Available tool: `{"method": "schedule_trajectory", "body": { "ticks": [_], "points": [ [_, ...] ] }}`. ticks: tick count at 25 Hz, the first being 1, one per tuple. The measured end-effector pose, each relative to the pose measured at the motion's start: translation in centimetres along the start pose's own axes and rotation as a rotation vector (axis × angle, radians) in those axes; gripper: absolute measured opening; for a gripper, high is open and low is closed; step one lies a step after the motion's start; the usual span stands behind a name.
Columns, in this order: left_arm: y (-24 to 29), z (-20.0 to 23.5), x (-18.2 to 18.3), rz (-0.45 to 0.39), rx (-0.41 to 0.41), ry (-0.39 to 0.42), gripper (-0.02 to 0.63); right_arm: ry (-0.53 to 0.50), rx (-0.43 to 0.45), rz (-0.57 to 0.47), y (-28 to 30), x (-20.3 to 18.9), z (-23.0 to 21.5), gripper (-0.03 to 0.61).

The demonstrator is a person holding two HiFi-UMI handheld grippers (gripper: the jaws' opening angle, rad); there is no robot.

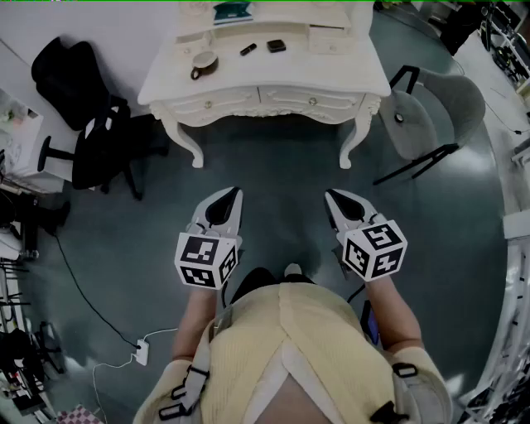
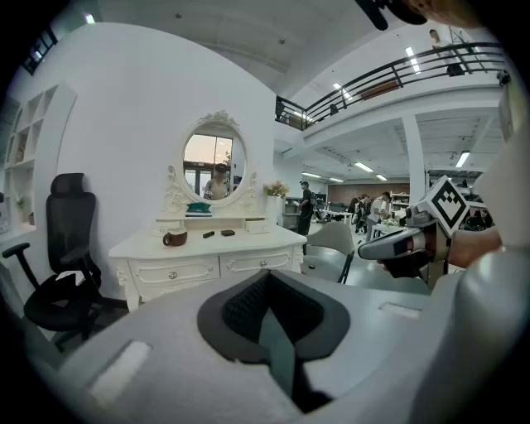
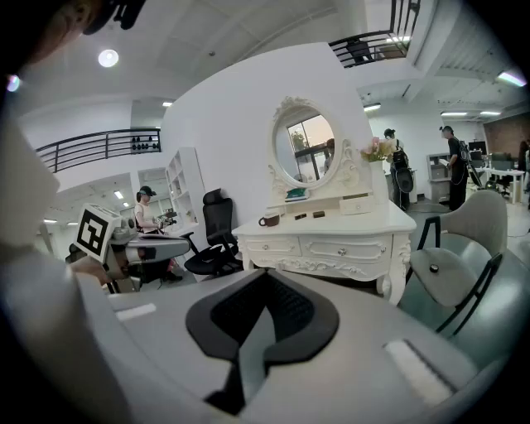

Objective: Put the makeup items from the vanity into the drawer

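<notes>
A black office chair [image 1: 98,141] stands just left of the white vanity [image 1: 331,73], close to its left leg. On the vanity's surface, toward its left end, sits a brown mug [image 1: 203,63]. Right of the mug, near the middle of the vanity and back from its front edge, lie two makeup items. They are a small dark tube [image 1: 248,50] and, just right of it, a dark flat case [image 1: 276,46], and the two do not touch. Behind them, on the vanity's raised back shelf under the oval mirror [image 2: 214,161], rests a teal object [image 1: 232,12]. A small white box [image 1: 331,39] stands at the vanity's right rear. The left drawer [image 1: 211,104] and the right drawer [image 1: 310,101] sit side by side in the vanity's front, both pushed in. A grey chair [image 1: 435,108] stands right of the vanity, by its right leg.

The person faces the vanity from well in front of it. The left claw [image 1: 227,194] is held out before the vanity's left half, pointing at it and tilted a little down. Its jaws are pressed together with nothing between them. The right claw [image 1: 334,197] is held beside it before the vanity's right half, likewise tilted slightly down, jaws closed tight and empty. The claws are apart from each other and well apart from the vanity.
</notes>
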State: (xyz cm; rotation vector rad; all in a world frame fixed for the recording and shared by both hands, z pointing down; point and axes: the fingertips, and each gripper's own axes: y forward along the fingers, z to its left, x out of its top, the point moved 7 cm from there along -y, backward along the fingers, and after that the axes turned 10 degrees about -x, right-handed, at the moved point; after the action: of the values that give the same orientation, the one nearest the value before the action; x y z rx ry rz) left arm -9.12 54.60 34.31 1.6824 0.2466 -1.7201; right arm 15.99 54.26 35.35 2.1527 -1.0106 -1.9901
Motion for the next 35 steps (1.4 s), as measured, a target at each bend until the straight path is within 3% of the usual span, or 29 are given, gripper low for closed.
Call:
{"method": "schedule_trajectory", "body": {
  "ticks": [8, 13, 21, 27, 31, 35],
  "points": [
    [0.4, -0.5, -1.1, 0.005, -0.028, -0.073, -0.003, 0.010, 0.007, 0.011, 0.1, -0.5, -0.9, 0.003],
    [0.3, -0.6, -1.7, 0.024, -0.020, -0.112, -0.003, 0.010, 0.057, 0.024, 0.5, -0.7, -0.4, 0.003],
    [1.1, 1.0, -1.4, 0.035, 0.014, -0.087, -0.002, 0.003, 0.112, 0.049, 2.3, -0.3, 0.4, 0.041],
    [3.7, 3.5, -0.4, 0.000, -0.020, -0.120, -0.002, -0.015, 0.113, 0.047, 5.3, 1.7, 0.2, 0.089],
    [5.7, 5.5, 0.8, -0.017, -0.085, -0.152, -0.002, -0.021, 0.101, 0.057, 8.0, 3.2, 0.0, 0.110],
    [7.7, 8.1, 1.6, -0.004, -0.118, -0.133, -0.002, -0.016, 0.089, 0.057, 10.8, 4.6, -0.4, 0.130]
  ]
}}
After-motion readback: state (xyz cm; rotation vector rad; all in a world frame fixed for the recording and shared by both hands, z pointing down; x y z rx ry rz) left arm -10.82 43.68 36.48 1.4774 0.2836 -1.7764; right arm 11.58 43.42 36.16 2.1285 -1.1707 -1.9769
